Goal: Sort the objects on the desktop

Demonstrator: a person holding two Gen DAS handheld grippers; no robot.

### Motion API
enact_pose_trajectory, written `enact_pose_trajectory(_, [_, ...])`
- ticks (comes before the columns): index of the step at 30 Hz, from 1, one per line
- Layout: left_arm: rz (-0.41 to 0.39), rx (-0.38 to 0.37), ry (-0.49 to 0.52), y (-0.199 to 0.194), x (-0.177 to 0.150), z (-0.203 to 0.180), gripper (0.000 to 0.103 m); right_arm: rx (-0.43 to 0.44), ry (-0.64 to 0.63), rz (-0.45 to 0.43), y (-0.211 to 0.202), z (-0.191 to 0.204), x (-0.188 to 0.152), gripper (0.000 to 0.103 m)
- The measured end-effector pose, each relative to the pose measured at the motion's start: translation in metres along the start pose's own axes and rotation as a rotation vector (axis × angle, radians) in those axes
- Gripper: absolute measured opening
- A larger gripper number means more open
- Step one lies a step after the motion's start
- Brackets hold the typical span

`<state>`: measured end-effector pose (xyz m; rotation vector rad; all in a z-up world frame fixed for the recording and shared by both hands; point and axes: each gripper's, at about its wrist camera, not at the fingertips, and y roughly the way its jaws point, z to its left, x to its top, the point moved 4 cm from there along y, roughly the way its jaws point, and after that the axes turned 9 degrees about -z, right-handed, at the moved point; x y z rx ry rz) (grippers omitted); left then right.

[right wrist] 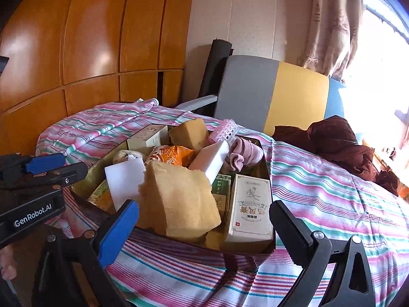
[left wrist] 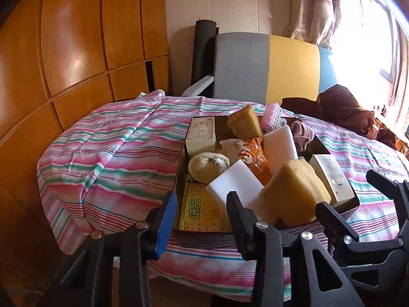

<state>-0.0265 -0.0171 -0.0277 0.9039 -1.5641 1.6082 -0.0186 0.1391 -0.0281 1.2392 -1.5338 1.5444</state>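
Seemingly nothing is sorted yet: the tin tray [right wrist: 265, 252], near the striped bed's [right wrist: 332, 204] front edge, is heaped with sponges, boxes and packets, while the left gripper [left wrist: 202, 220] and right gripper [right wrist: 204, 232] hover before it, jaws apart and empty.

White letters "GenRobot.AI" stood on the black body of the left gripper [right wrist: 58, 165], at nine o'clock in the right wrist view. The yellow packet [left wrist: 198, 211] at six o'clock in the tin bore green Chinese characters. The cream boxes' print was too small to read.
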Motion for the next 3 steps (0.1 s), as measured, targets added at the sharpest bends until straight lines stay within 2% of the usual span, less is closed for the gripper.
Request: enact_pose_trajectory(3, [-0.009, 0.002, 0.003, -0.0019, 0.0015, -0.0004, 0.041, -0.002, -0.001, -0.003, -0.0005, -0.0001, 0.0002, 0.103])
